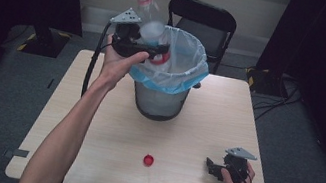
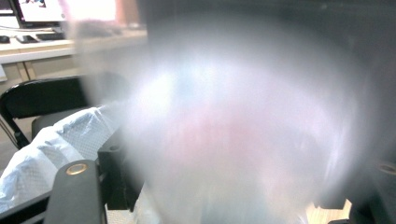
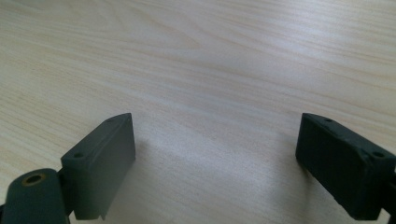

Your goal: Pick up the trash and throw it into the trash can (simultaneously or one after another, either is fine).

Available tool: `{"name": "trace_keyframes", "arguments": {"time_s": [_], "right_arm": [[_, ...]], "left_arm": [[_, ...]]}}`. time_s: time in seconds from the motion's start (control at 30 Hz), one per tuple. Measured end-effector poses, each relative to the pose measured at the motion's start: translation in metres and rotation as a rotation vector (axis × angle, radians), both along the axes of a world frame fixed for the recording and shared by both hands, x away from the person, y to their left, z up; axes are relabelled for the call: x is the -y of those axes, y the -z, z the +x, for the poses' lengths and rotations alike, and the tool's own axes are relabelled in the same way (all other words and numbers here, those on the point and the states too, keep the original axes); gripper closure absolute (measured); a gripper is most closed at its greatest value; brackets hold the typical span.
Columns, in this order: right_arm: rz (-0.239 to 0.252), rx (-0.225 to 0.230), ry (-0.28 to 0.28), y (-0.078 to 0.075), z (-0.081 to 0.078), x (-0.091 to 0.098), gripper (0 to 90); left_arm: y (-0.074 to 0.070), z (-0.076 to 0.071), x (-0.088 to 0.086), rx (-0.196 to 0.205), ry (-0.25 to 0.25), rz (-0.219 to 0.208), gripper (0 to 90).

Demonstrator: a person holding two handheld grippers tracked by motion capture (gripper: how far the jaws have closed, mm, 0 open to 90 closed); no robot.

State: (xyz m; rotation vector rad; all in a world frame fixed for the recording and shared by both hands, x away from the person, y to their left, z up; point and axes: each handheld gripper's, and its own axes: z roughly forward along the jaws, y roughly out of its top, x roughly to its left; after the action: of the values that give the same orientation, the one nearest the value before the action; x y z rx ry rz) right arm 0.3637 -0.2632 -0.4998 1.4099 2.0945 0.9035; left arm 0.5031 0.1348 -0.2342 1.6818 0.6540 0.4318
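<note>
High view: the left gripper point(image 1: 150, 49) holds a clear bottle point(image 1: 149, 20) over the near-left rim of the bin point(image 1: 159, 102), jaws pinching its lower body. Its long axis tilts up and away from the bin, and the red-ringed neck points up-left. Near the bin lies a red cap point(image 1: 148, 160). The right gripper point(image 1: 211, 167) rests on the table point(image 1: 94, 125) well apart from the bin, jaws spread.

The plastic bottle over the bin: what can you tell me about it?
The plastic bottle is clear, see-through plastic with a red band near its neck and no cap visible on it. It is motion-blurred, tilted, its neck up and away, above the rim of the waste bin with its pale blue liner. It sits at the left gripper, between the jaws; whether the pads press it I cannot tell. In the left gripper view it is a whitish blur.
</note>
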Motion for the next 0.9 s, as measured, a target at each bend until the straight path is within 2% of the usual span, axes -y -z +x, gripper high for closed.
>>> {"name": "trace_keyframes", "arguments": {"time_s": [0.03,0.07,0.27,0.53,0.73,0.9], "right_arm": [[0.000,0.000,0.000,0.000,0.000,0.000,11.2],[0.000,0.000,0.000,0.000,0.000,0.000,11.2],[0.000,0.000,0.000,0.000,0.000,0.000,11.2],[0.000,0.000,0.000,0.000,0.000,0.000,11.2],[-0.001,0.000,0.000,0.000,0.000,0.000,11.1],[-0.001,0.000,0.000,0.000,0.000,0.000,11.2]], "left_arm": [[0.002,0.001,0.001,-0.008,-0.005,0.020,24.9],[0.002,0.001,0.001,-0.008,-0.005,0.020,24.9],[0.002,0.000,-0.002,-0.004,0.006,-0.011,22.6],[0.000,-0.005,-0.010,0.001,0.012,-0.024,21.0],[0.005,-0.009,-0.017,-0.028,0.030,-0.045,19.9],[0.009,-0.017,-0.021,-0.019,0.042,-0.047,19.9]]}}
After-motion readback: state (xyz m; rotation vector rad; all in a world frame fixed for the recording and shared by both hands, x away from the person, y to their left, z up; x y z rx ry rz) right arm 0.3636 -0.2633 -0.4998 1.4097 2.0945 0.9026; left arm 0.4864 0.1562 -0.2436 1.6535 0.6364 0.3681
